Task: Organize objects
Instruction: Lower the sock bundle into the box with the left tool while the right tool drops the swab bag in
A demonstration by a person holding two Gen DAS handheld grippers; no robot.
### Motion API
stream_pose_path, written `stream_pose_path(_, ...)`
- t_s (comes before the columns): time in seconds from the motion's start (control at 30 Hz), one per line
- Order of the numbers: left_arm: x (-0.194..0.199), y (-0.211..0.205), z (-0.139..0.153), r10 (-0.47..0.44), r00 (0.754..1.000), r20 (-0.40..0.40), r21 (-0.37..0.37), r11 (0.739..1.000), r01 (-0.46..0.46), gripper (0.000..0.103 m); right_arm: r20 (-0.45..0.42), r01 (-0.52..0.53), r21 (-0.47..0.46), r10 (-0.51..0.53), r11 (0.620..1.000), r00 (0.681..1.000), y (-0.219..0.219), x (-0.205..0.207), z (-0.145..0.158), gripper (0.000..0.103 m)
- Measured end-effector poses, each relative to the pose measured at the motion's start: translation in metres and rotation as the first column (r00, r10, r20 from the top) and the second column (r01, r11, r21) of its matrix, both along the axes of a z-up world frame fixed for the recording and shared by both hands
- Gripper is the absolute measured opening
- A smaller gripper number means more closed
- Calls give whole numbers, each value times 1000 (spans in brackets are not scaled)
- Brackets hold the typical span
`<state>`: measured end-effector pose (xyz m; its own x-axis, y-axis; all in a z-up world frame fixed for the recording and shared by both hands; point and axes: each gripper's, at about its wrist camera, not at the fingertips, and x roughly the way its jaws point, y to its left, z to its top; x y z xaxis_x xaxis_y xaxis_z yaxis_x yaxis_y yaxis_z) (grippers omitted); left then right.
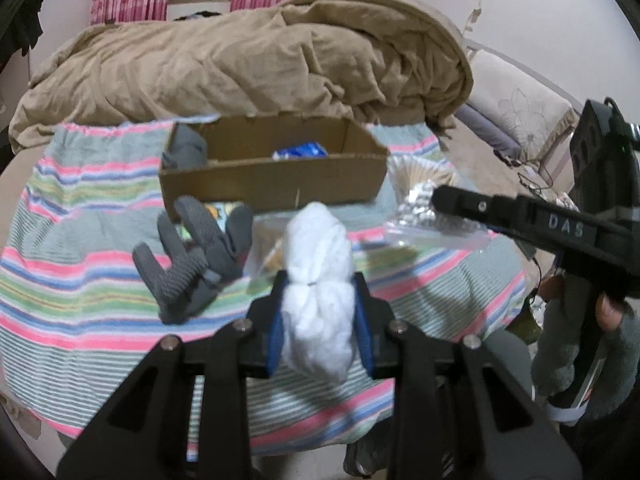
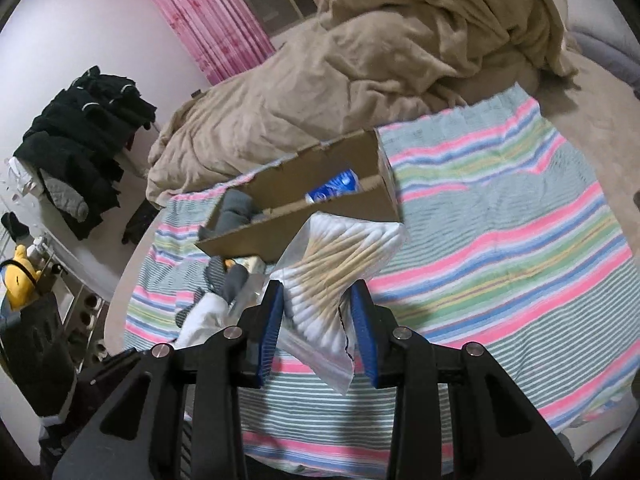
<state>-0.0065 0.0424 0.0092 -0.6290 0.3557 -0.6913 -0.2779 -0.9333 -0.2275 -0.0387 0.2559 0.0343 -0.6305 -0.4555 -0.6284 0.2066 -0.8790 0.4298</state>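
My left gripper (image 1: pixel 319 280) is shut on a rolled white sock bundle (image 1: pixel 320 300), held above the striped cloth (image 1: pixel 80 280). My right gripper (image 2: pixel 318 288) is shut on a clear bag of cotton swabs (image 2: pixel 340 264), held just in front of the cardboard box (image 2: pixel 320 208). The box (image 1: pixel 276 184) has a divider and holds a grey cloth (image 1: pixel 186 150) on the left and a blue packet (image 1: pixel 300 150). A grey glove (image 1: pixel 196 264) lies on the cloth left of the socks. The right gripper's body (image 1: pixel 540 228) shows in the left wrist view with the swab bag (image 1: pixel 424 216).
A rumpled tan blanket (image 1: pixel 260 60) lies behind the box. Pink curtains (image 2: pixel 208 16) hang at the back. Dark clothes (image 2: pixel 80 140) pile at the left. A yellow toy (image 2: pixel 18 276) sits on a shelf. A pillow (image 1: pixel 528 116) lies at the right.
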Motion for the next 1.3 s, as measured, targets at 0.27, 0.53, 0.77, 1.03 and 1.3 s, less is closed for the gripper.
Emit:
stream_pose_path(0.27, -15, -11, 34, 29, 997, -68, 18, 999, -28, 31, -66, -25, 47, 28, 999, 997, -10, -3, 23, 35)
stream_pose_path(0.53, -40, -23, 44, 84, 992, -95, 47, 996, -80, 31, -158, -85, 140, 107, 986, 982, -25, -34, 56, 35)
stream_pose_path(0.77, -74, -27, 48, 101, 988, -115, 49, 994, -96, 31, -180, -128, 195, 164, 972, 970, -40, -69, 62, 35)
stream_pose_path(1.03, -128, -31, 18, 127, 990, -61, 62, 990, -123, 31, -146, -133, 233, 170, 963, 975, -44, -112, 39, 35)
stream_pose_path(1.3, -167, -23, -19, 123, 992, 1, 48, 991, -123, 31, -57, -139, 252, 158, 958, 986, -40, -148, -9, 35)
